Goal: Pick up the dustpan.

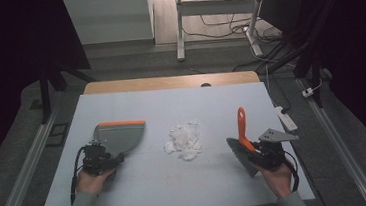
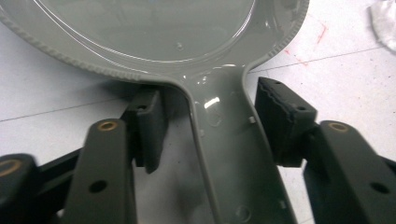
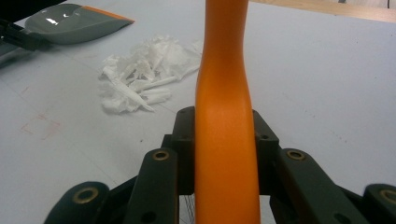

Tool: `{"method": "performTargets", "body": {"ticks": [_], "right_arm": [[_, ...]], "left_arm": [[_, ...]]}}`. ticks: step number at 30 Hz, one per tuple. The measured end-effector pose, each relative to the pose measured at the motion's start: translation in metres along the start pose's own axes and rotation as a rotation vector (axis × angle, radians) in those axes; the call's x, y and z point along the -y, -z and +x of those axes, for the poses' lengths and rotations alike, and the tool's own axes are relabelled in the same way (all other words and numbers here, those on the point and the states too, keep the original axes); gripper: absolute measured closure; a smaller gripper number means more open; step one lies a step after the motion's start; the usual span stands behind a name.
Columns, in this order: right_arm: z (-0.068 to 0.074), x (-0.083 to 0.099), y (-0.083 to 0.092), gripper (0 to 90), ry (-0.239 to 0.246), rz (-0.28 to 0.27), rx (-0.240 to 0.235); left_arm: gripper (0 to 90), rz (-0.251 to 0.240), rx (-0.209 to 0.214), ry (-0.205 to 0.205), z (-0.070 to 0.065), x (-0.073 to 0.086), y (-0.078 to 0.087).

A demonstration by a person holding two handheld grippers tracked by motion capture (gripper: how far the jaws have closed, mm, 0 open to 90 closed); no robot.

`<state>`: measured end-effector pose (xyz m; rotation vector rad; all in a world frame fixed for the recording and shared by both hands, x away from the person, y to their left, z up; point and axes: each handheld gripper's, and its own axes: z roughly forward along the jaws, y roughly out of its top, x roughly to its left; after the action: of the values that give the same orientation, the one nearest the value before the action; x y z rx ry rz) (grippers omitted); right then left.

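Observation:
A grey dustpan [image 1: 121,136] with an orange lip lies flat at the table's left. My left gripper [image 1: 106,152] is open, its pads on either side of the dustpan handle [image 2: 224,135]. The left pad [image 2: 149,126] stands a little off the handle; the right pad [image 2: 280,121] is close against it. At the right, my right gripper [image 1: 255,147] is shut on the orange handle [image 3: 224,70] of a hand brush [image 1: 242,128], whose grey bristles [image 1: 241,157] point down to the table. A pile of white paper scraps [image 1: 184,140] lies between the two tools.
The white tabletop [image 1: 178,188] has a wooden strip along its far edge [image 1: 169,82]. A white power strip [image 1: 287,119] hangs off the table's right edge. Metal rails run along the floor on both sides, and a desk frame with cables stands beyond.

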<state>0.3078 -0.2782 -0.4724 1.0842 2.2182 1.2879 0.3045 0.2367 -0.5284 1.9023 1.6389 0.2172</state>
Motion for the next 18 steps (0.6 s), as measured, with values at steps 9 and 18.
{"method": "performTargets", "body": {"ticks": [9, 18], "right_arm": [[0.001, 0.000, 0.000, 70.3, 0.001, 0.001, -0.001], [0.000, 0.001, -0.001, 70.3, 0.000, 0.003, -0.001]], "left_arm": [[61.1, -0.024, 0.019, 0.020, 0.010, 0.000, 0.003], [61.7, -0.046, 0.014, -0.011, 0.014, 0.001, 0.009]]}}
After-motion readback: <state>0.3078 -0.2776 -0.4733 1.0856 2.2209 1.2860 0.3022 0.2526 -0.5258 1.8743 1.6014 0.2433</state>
